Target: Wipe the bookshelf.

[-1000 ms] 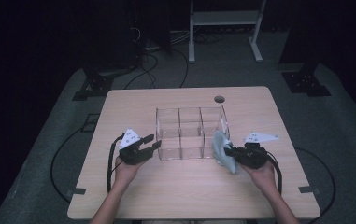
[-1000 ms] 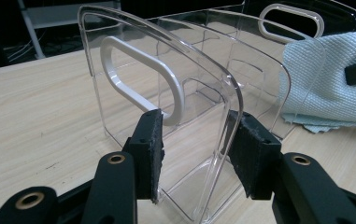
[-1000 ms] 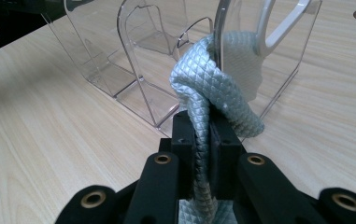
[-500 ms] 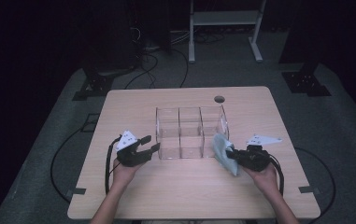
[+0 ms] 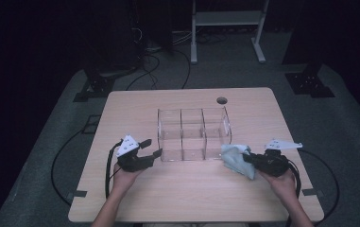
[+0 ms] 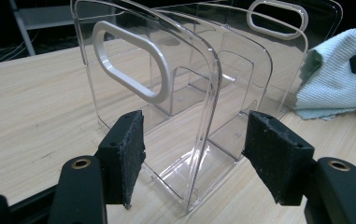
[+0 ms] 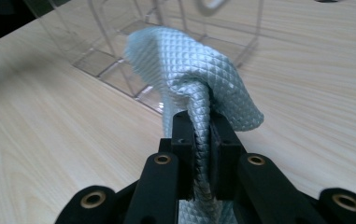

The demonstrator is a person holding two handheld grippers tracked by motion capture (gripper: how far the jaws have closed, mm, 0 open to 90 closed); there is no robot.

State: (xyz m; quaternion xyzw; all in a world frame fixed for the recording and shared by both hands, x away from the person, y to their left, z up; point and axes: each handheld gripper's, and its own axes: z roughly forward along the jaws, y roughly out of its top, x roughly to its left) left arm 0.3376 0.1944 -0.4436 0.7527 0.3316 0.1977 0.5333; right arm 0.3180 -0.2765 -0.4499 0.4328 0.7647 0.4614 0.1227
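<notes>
Cloth [image 5: 237, 160] stays pinched in right gripper [image 5: 251, 158], edging toward organizer [image 5: 192, 135]

On the wooden table [image 5: 121, 113] my left gripper [image 5: 149, 149] sits with jaws spread, just beside the left end of the clear divided organizer [image 5: 192, 134]. My right gripper [image 5: 246, 159] pinches a pale blue cloth [image 5: 235, 160], seemingly touching the organizer's right front corner.

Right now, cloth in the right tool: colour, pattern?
Pale blue-green cloth, diamond weave; clearest in right gripper view.
</notes>
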